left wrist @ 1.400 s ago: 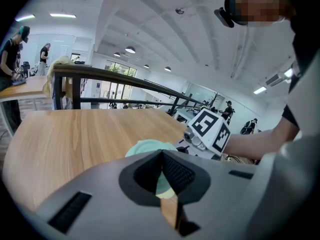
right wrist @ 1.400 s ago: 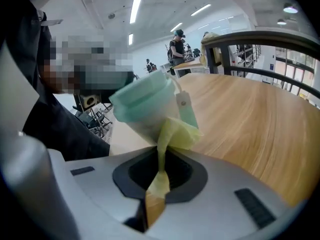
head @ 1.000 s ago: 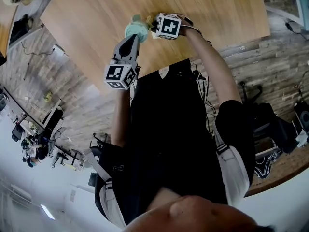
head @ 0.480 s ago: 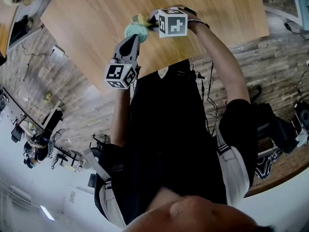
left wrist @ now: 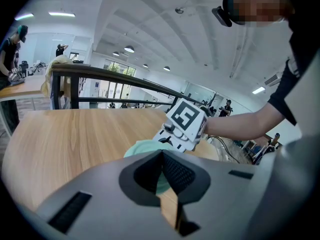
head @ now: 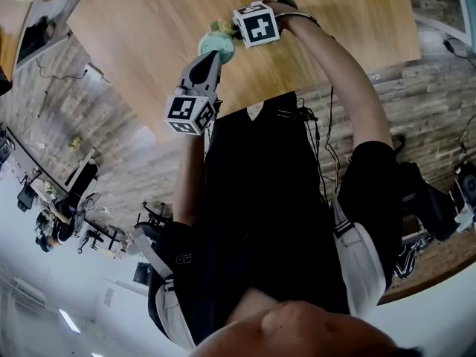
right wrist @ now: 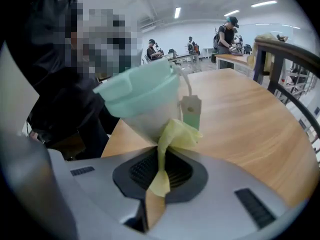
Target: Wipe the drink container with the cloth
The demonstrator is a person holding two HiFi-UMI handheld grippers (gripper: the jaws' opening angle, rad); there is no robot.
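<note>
The drink container (head: 215, 45) is a pale cup with a mint-green lid (right wrist: 137, 86) and a small tag on a string (right wrist: 191, 111). It leans over the wooden table (head: 134, 21) near its front edge. My left gripper (head: 213, 55) reaches it from the near side, jaws closed together at the lid's rim (left wrist: 142, 148). My right gripper (head: 230, 30) comes from the right, shut on a yellow cloth (right wrist: 172, 136). The cloth presses against the cup's side below the lid. In the right gripper view the left gripper is hidden behind the cup.
The table's front edge (head: 223, 114) runs just under the left gripper, with wood-plank floor (head: 111, 147) beyond. A dark railing (left wrist: 100, 74) borders the table's far side. People work at desks (right wrist: 227, 56) in the background. Cables and bags lie on the floor (head: 439, 199) to the right.
The right gripper has shifted with the cloth along the container, its marker cube turning and moving slightly away from me. The left gripper and container have moved slightly away too.
</note>
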